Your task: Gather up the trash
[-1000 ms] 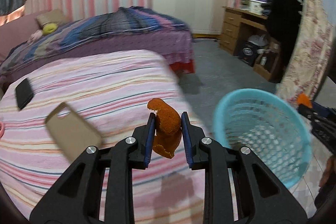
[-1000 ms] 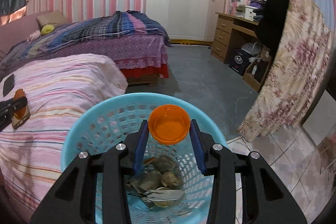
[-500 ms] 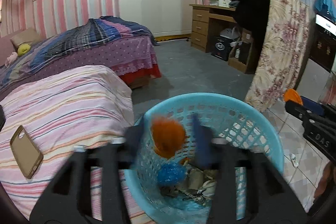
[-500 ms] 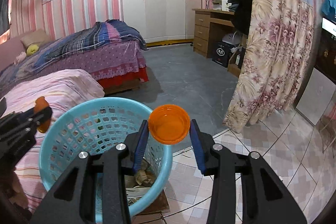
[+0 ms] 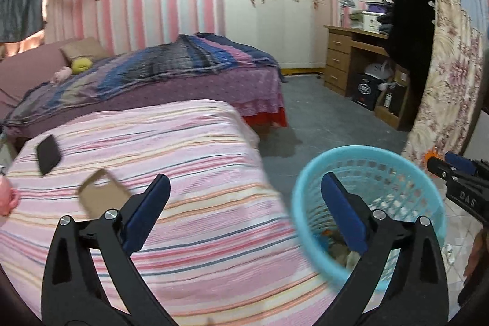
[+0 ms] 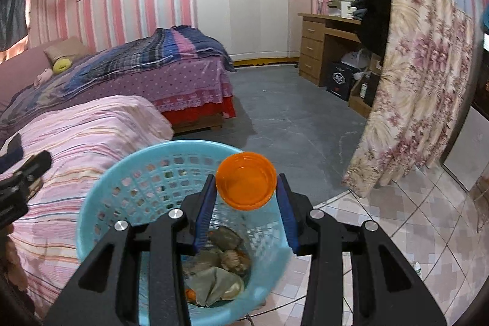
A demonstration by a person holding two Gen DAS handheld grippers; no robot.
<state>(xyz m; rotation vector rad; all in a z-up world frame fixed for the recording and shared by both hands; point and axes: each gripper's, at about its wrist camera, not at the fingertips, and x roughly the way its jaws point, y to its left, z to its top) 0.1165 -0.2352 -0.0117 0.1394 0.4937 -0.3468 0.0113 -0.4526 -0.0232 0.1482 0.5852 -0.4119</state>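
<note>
A light blue plastic basket (image 5: 369, 161) stands on the floor beside the pink striped bed (image 5: 171, 148); it also shows in the right wrist view (image 6: 128, 170) with crumpled trash (image 6: 220, 274) inside. My left gripper (image 5: 244, 203) is open and empty, over the bed's edge, left of the basket. My right gripper (image 6: 246, 203) is shut on an orange plastic cup (image 6: 246, 184) and holds it above the basket. The right gripper also shows at the right edge of the left wrist view (image 5: 458, 182).
A tan phone case (image 5: 102, 193) and a black phone (image 5: 48, 154) lie on the striped bed. A second bed (image 6: 137, 72) stands behind. A wooden desk (image 6: 327, 48) and a floral curtain (image 6: 418, 87) are on the right. The floor is grey, with tiles near the basket.
My left gripper let the orange peel fall into the basket, opened wide and swung back left over the bed. My right gripper moved the orange cup back over the basket.
</note>
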